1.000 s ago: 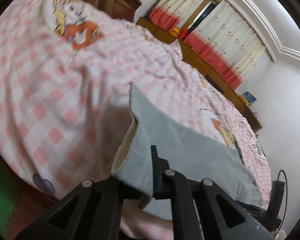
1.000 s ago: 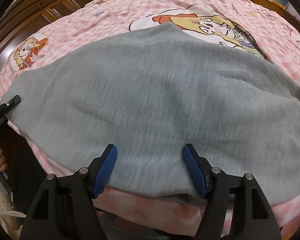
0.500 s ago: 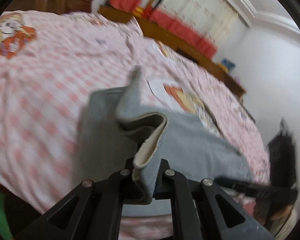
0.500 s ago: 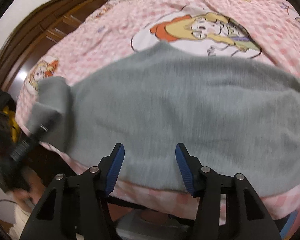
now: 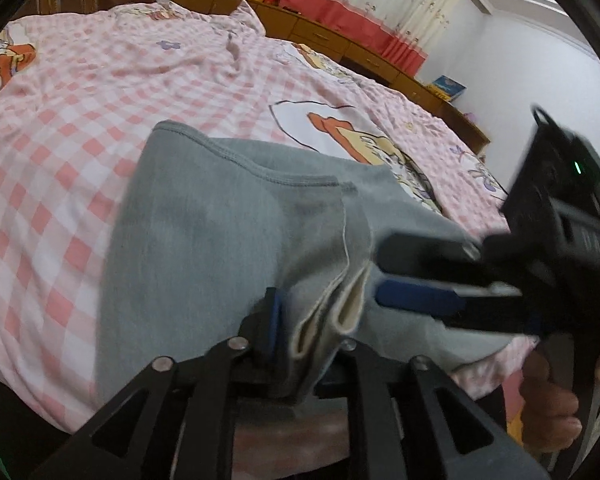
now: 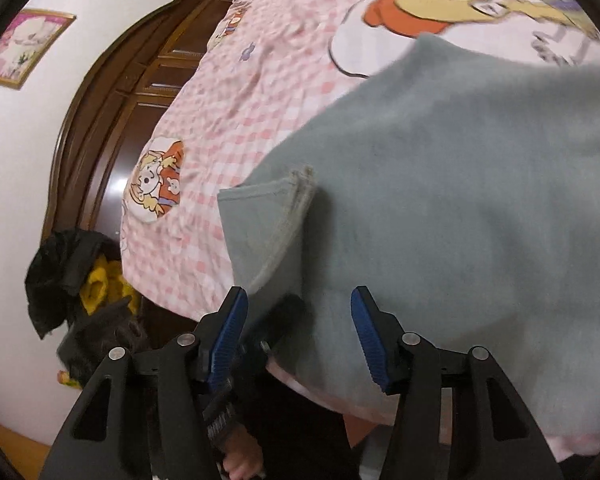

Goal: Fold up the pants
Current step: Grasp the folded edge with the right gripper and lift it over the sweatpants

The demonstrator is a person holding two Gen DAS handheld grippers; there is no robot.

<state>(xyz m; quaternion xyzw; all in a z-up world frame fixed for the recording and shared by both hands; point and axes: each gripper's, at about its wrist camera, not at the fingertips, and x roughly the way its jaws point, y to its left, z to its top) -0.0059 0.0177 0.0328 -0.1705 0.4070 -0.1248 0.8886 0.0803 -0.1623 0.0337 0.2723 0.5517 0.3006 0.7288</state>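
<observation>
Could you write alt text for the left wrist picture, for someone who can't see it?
The left gripper pinches the folded edge of grey fleece pants on a pink checked bedspread. The right gripper, open, reaches in from the right.

We find the pants [image 5: 204, 240] spread on the bed [image 5: 100, 80] along its near edge, one end folded back to lie on top of the rest. The left gripper [image 5: 300, 320] is clamped on that folded end at the near edge, and the right gripper [image 6: 296, 332] hangs spread just over the same end, coming in from the right side in the left wrist view. Behind the bed a row of cabinets [image 5: 340, 40] stands along the far wall beneath the curtains [image 5: 380, 8].
</observation>
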